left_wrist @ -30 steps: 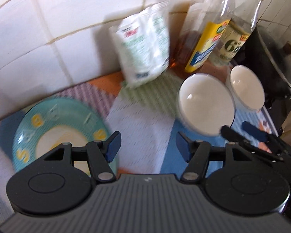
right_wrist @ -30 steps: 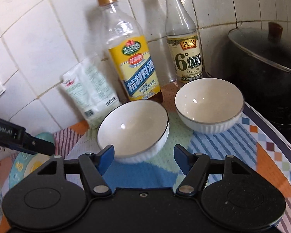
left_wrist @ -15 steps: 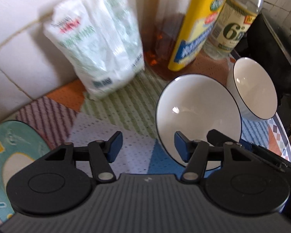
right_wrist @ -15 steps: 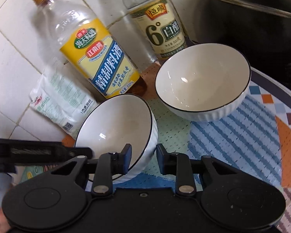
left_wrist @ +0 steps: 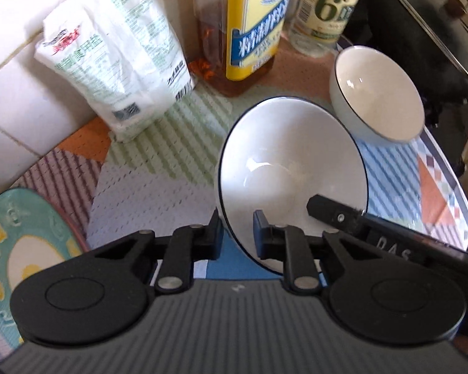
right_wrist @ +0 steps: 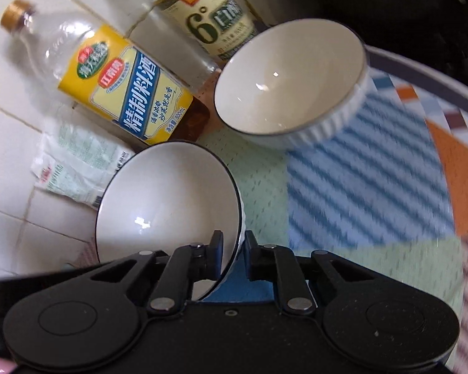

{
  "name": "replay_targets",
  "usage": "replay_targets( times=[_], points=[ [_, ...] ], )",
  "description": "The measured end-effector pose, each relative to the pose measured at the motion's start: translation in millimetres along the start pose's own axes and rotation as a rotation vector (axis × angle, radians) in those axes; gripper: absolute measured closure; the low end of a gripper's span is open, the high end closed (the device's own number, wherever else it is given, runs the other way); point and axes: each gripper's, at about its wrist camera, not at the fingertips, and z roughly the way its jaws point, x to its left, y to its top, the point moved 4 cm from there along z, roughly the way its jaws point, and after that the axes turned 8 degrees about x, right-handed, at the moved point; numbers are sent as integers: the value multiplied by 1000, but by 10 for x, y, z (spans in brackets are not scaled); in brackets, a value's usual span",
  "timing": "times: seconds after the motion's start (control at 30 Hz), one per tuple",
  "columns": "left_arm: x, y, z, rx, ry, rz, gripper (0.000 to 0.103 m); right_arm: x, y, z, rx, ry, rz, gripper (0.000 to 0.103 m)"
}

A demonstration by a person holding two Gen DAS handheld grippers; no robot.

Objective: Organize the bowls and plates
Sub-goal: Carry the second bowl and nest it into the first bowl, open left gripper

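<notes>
A white bowl with a dark rim [left_wrist: 290, 171] [right_wrist: 165, 205] sits on the patterned mat, and both grippers hold it. My left gripper [left_wrist: 237, 233] is closing on its near left rim, one pad outside, one inside. My right gripper [right_wrist: 234, 255] is closing on the right rim, which is pinched between its pads; one of its fingers [left_wrist: 333, 212] shows inside the bowl in the left wrist view. A second white ribbed bowl [left_wrist: 380, 93] [right_wrist: 290, 74] stands behind, apart from the first. A teal and yellow plate [left_wrist: 25, 243] lies at the far left.
Against the tiled wall stand a white salt bag [left_wrist: 115, 62], a yellow-labelled cooking wine bottle [left_wrist: 255, 31] [right_wrist: 124, 93] and a vinegar bottle [left_wrist: 330, 6]. A black lidded pot [left_wrist: 421, 31] is close behind the far bowl. The mat's right edge [left_wrist: 452, 187] curves off.
Both grippers have come down and forward onto the near bowl and narrowed their jaws from wide open to a pinch on its rim. The right wrist has rolled.
</notes>
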Motion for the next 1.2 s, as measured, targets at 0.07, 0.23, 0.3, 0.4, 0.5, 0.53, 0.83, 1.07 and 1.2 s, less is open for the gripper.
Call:
replay_targets(
  times=[0.07, 0.23, 0.3, 0.4, 0.5, 0.53, 0.83, 1.07, 1.2],
  points=[
    [-9, -94, -82, 22, 2, 10, 85, 10, -85, -98, -3, 13, 14, 86],
    [-13, -373, -322, 15, 7, 41, 85, 85, -322, -340, 8, 23, 42, 86],
    [-5, -473, -408, 17, 11, 51, 85, 116, -449, -430, -20, 41, 43, 86],
    [55, -638, -558, 14, 9, 59, 85, 173, -635, -529, -26, 68, 57, 86],
    [126, -840, -722, 2, -6, 66, 85, 277, -824, -662, -36, 75, 46, 86],
    [153, -903, -760, -1, -10, 70, 85, 319, -884, -710, -39, 76, 41, 85],
    [308, -1467, -1052, -24, -3, 78, 85, 594, -1438, -967, -53, 76, 13, 85],
    [389, -1838, -1093, -42, -13, 55, 84, 670, -1774, -1054, -33, 54, -11, 84],
    [490, -1987, -1106, -43, -37, 34, 84, 684, -1875, -1069, -17, 63, -22, 84]
  ],
)
